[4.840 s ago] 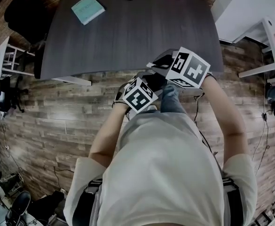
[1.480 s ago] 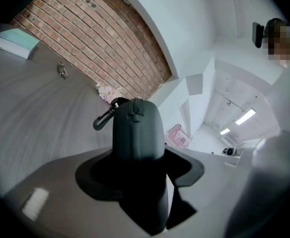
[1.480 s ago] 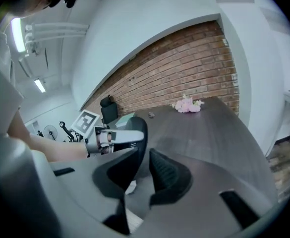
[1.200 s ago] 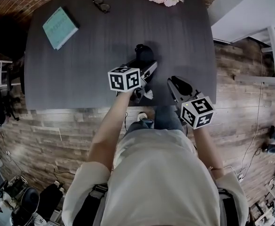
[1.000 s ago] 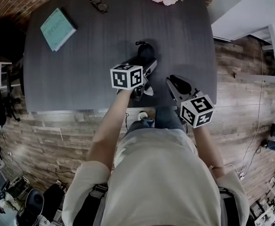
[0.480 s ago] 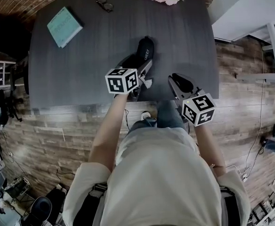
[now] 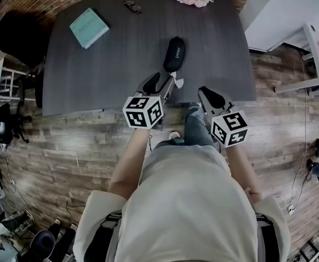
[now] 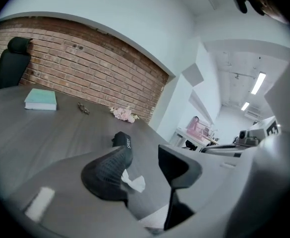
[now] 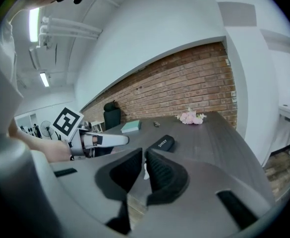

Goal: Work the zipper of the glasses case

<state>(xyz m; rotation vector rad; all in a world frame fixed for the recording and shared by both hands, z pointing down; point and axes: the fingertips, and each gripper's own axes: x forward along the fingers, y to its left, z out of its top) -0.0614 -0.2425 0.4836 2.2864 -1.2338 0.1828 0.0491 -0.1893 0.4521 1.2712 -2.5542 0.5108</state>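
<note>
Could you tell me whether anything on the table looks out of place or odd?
A small crumpled white scrap shows near the table's front edge, just short of the glasses case; it looks like stray litter. Nothing else stands out.

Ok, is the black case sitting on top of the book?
No, the case lies flat on the bare table, well apart from the book near the far left corner.

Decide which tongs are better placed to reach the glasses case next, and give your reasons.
Left, probably. The left tongs sit nearer the glasses case and point at it, jaws apart though closing, nothing between them. The right tongs, almost together and closing, sit farther off.
</note>
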